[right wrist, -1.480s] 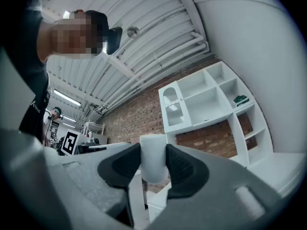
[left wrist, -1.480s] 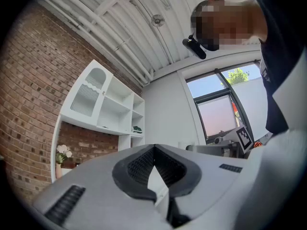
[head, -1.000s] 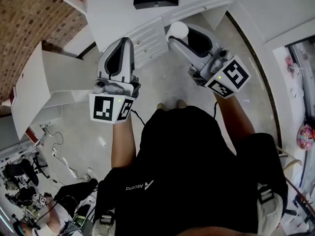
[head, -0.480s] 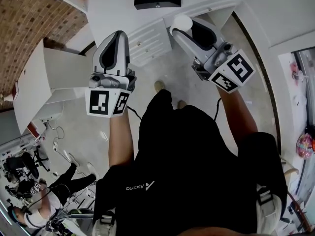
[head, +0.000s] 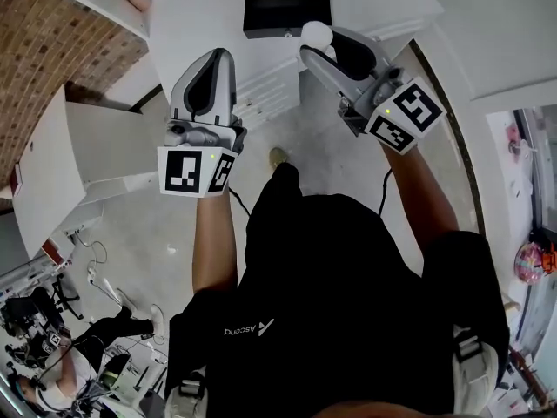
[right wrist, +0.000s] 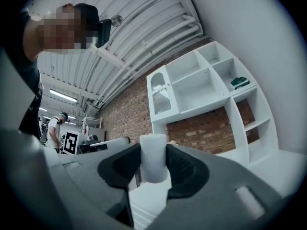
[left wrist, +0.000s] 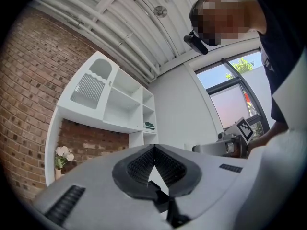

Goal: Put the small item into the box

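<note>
In the head view a black box (head: 285,5) stands on a white counter (head: 196,20) at the top of the picture. My right gripper (head: 318,43) is shut on a small white cylinder (head: 315,33), which hangs just right of the box's near edge. In the right gripper view the cylinder (right wrist: 153,158) stands upright, pinched between the dark pads. My left gripper (head: 218,56) is held level to the left, near the counter's front. Its jaws (left wrist: 153,150) meet at the tips with nothing between them.
White drawers (head: 261,81) sit below the counter. A white cabinet panel (head: 96,151) stands at the left beside a brick wall (head: 48,42). A white shelf unit (right wrist: 206,85) hangs on the brick wall ahead. Another person (head: 52,373) and gear are at the lower left.
Both grippers have moved forward toward the counter, and the person has stepped closer. The black box shows more fully. The white cylinder now lies beside the box's edge.
</note>
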Demonstrator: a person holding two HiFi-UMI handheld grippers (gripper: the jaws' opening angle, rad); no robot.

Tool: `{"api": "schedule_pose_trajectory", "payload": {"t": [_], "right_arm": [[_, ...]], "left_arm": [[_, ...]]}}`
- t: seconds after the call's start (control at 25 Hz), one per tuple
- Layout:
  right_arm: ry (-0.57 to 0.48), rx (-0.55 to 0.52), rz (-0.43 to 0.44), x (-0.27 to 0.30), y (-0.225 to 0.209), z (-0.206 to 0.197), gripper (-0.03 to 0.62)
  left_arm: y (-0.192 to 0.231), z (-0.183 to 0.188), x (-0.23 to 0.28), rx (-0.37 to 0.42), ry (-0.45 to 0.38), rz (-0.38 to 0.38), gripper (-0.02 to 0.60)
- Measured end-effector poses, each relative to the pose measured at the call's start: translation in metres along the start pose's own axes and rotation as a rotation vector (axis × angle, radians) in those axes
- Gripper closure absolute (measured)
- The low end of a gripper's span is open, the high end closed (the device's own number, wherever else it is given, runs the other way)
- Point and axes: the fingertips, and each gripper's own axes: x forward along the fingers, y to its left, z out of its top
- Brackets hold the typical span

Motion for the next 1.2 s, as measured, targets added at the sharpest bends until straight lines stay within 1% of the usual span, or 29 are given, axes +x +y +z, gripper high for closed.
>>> {"api": "schedule_pose_trajectory", "payload": {"t": [0.2, 0.32, 0.4, 0.52, 0.72, 0.96, 1.2], "right_arm": [[0.034, -0.031, -0.027, 0.055, -0.026, -0.014, 0.431], [0.072, -0.046, -0.046, 0.088, -0.043, -0.027, 0.431], [0.104, -0.053, -0.064, 0.107, -0.056, -0.037, 0.431], [0.165, -0.062, -0.092, 0.127, -0.075, -0.054, 0.431], [0.267, -0.066, -0.122, 0.162, -0.097, -0.083, 0.431], [0.435, -0.069, -0.138, 0.189, -0.121, -0.124, 0.431], [0.647, -0.065, -0.141, 0.206, -0.152, -0.172, 0.431]], "left_arm": [[0.047, -0.018, 0.030, -0.001, 0.006, -0.046, 0.583], [0.076, -0.028, 0.047, -0.002, 0.008, -0.072, 0.583], [0.093, -0.035, 0.058, -0.003, 0.005, -0.088, 0.583], [0.107, -0.045, 0.072, -0.007, 0.000, -0.112, 0.583], [0.137, -0.067, 0.090, -0.026, 0.001, -0.146, 0.583], [0.167, -0.094, 0.106, -0.064, 0.020, -0.138, 0.583], [0.176, -0.116, 0.120, -0.062, 0.041, -0.133, 0.583]]}}
